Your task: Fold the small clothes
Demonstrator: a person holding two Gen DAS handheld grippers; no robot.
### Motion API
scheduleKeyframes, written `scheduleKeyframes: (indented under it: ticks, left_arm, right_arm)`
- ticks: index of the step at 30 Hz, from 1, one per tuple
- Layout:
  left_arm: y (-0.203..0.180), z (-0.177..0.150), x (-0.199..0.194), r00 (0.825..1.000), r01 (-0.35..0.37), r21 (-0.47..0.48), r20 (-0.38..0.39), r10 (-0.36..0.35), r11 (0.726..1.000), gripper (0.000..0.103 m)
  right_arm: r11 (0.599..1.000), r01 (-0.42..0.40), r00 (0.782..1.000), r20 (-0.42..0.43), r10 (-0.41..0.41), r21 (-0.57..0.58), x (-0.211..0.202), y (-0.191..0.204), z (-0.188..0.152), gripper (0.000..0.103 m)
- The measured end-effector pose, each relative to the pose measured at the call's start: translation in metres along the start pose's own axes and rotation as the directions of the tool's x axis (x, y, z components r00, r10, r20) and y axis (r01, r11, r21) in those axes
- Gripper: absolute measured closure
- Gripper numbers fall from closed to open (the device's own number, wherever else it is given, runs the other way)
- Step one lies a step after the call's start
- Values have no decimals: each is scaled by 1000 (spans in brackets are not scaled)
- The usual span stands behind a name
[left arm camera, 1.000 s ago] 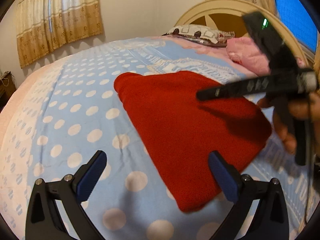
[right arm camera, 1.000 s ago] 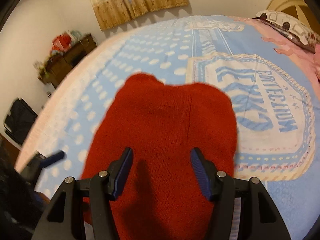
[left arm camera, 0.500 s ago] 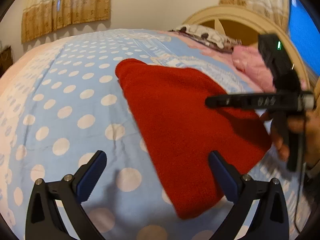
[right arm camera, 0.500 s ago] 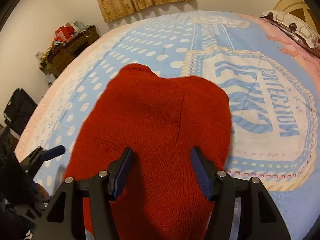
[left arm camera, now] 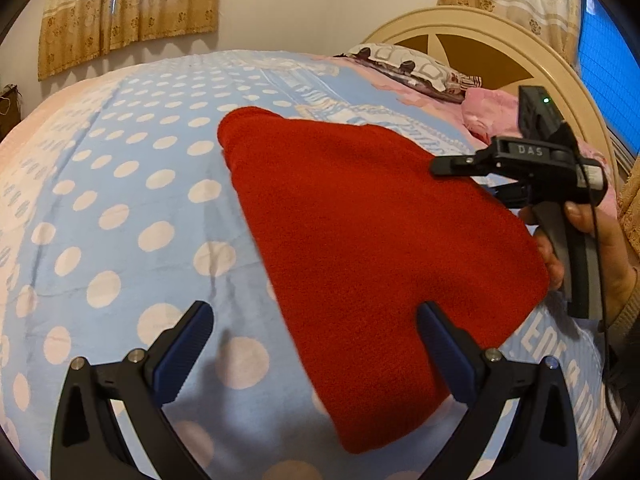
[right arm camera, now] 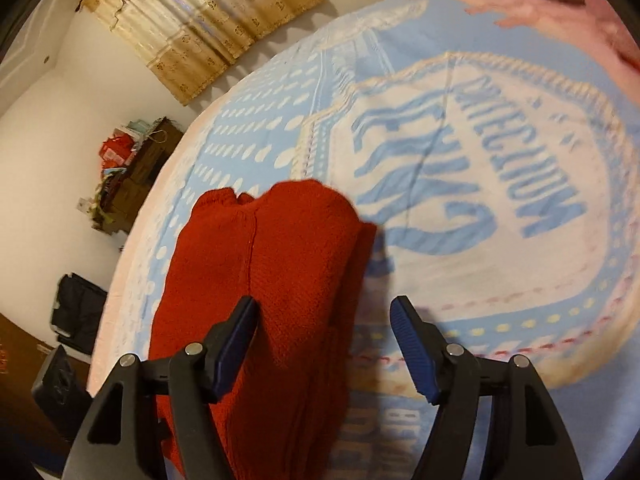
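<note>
A red knitted garment (left arm camera: 360, 232) lies folded flat on the blue dotted bedspread (left arm camera: 120, 200). It also shows in the right wrist view (right arm camera: 260, 280), under and ahead of the fingers. My left gripper (left arm camera: 316, 344) is open and empty, hovering above the garment's near edge. My right gripper (right arm camera: 324, 340) is open and empty above the garment's right side; its body also shows in the left wrist view (left arm camera: 520, 160), held by a hand over the garment's far right corner.
A cream headboard (left arm camera: 500, 48), a patterned pillow (left arm camera: 404, 64) and pink bedding (left arm camera: 492, 108) lie at the bed's head. A cluttered dresser (right arm camera: 136, 168) and a dark bag (right arm camera: 76, 312) stand beside the bed. Curtains (left arm camera: 128, 8) hang behind.
The right gripper has lifted and swung to the right, off the middle of the garment, and has opened wider. The left gripper has drifted slightly; the garment lies still.
</note>
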State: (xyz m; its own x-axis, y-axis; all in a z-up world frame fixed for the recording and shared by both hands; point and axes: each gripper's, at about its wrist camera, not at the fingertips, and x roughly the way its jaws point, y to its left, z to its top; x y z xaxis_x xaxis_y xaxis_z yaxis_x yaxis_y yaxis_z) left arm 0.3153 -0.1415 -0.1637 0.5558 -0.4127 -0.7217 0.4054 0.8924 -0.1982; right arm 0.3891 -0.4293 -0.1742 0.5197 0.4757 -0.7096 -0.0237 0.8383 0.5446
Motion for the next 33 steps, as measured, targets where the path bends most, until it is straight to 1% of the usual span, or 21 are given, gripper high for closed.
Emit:
scheduleKeyframes:
  ticks: [3,6,12,15,17,22,25,28,31,32,33]
  left_arm:
    - [3,0,4,1000,20,-22,-10,-20,1000,0]
    - [5,-1,8,999,35,-40,-18,-36,999,0]
    - [4,-3,13,998,51,-52,-32,-53,997,0]
    - [6,-2,16,997,67,-69,-40,-70,995,0]
    - [6,-2,16,996,72,-74,-41,-75,995,0]
    - [4,-1,18,996,74,-69,-42,-77,995,0]
    - [3,-1,19,996,78,-60,-44,-81,995,0]
    - [3,0,19,995,86,-61,-45,-89,994,0]
    - [3,1,19,994,96,-56,-44,-98,994,0]
    - [3,0,19,993,108,-54,-43,-110,993,4]
    - [3,0,18,992,121,-53,-42,-123,991,11]
  right_arm:
    - [1000,-16,999,-28,15,-17,11,1,0,33]
    - [999,-24,1000,-19,23,-43,16,1,2,33]
    - [997,-69,997,-22,69,-44,29,-1,14,34]
    - [994,-88,996,-24,86,-66,36,3,18,40]
    - [991,-107,994,-21,106,-77,38,4,19,47]
    - [984,-163,986,-32,161,-74,39,2,16,59]
    - [982,-170,985,-30,168,-88,40,5,13,64]
    - [983,-147,989,-16,146,-112,40,11,9,65]
    - [984,-141,990,-7,141,-112,40,14,8,67]
    - [984,-138,990,-2,138,-112,39,15,8,68]
    - [984,-136,991,1,137,-112,38,16,7,68]
